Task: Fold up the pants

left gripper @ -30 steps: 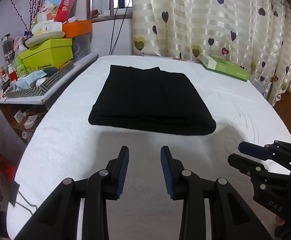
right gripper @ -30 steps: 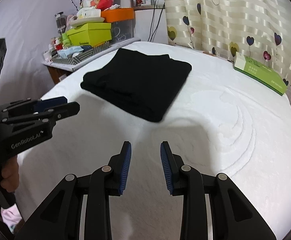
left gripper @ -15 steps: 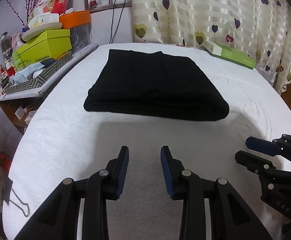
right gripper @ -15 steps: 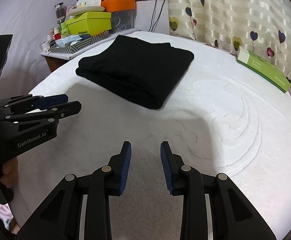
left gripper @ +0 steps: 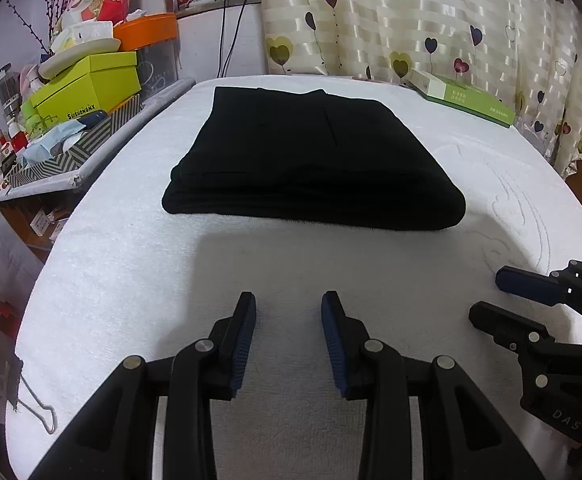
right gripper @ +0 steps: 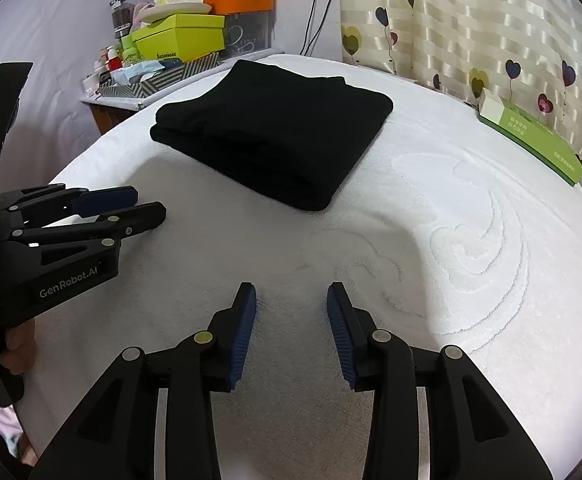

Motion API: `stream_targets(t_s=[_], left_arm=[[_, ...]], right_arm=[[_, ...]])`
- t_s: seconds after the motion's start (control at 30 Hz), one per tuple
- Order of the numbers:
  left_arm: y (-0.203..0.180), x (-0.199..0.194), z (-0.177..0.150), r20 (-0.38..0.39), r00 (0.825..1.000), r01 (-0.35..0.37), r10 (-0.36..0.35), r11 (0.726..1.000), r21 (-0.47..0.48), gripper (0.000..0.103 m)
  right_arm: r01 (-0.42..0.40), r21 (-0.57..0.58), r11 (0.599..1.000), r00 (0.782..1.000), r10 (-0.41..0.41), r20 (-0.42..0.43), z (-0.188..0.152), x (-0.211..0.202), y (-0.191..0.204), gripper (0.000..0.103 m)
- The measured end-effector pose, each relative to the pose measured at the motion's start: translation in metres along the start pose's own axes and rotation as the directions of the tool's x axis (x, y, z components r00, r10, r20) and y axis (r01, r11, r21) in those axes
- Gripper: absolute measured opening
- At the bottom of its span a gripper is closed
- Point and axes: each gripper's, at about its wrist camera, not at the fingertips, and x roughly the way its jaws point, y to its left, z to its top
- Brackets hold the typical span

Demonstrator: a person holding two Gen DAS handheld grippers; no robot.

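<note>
Black pants (left gripper: 311,160) lie folded into a flat rectangle on the white towel-covered bed (left gripper: 131,248); the right wrist view shows the same pants (right gripper: 279,132) at upper middle. My left gripper (left gripper: 289,304) is open and empty, held a short way in front of the near folded edge. It shows from the side as the left gripper (right gripper: 147,206) at the left of the right wrist view, with a hand below it. My right gripper (right gripper: 291,294) is open and empty over bare towel, right of the pants' near corner. Its fingers (left gripper: 523,284) show at the right edge of the left wrist view.
A cluttered side table (left gripper: 71,148) with a lime-green shoebox (left gripper: 91,84) and an orange bin (left gripper: 147,30) stands left of the bed. A green flat box (left gripper: 463,98) lies at the far right by the heart-print curtain (left gripper: 431,20). A wire hanger (left gripper: 39,412) hangs at the bed's near-left edge.
Both grippers have risen and drawn a little closer to the pants, which now look larger. The pants have not moved. Both grippers stay open.
</note>
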Motion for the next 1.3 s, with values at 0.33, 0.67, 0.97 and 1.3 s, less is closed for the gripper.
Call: stream_targets(t_s=[0.33, 0.67, 0.97, 1.3], left_arm=[[-0.0002, 0.0007, -0.0003, -0.003, 1.000, -0.005, 0.005, 1.000, -0.013, 0.041], [-0.0004, 0.0008, -0.0004, -0.003, 1.000, 0.003, -0.003, 1.000, -0.015, 0.043], [-0.0008, 0.0009, 0.0000, -0.004, 1.000, 0.002, -0.002, 1.000, -0.013, 0.043], [-0.0006, 0.0009, -0.0001, -0.004, 1.000, 0.004, -0.004, 1.000, -0.014, 0.043]], right_arm=[[0.000, -0.001, 1.000, 1.000, 0.000, 0.000, 0.0000, 0.0002, -0.0001, 0.039], [-0.001, 0.000, 1.000, 1.000, 0.001, 0.000, -0.0001, 0.0003, 0.0002, 0.039], [-0.002, 0.002, 1.000, 1.000, 0.002, 0.000, -0.0001, 0.0005, -0.0003, 0.039], [-0.002, 0.002, 1.000, 1.000, 0.002, 0.000, 0.0000, 0.0003, -0.0004, 0.039]])
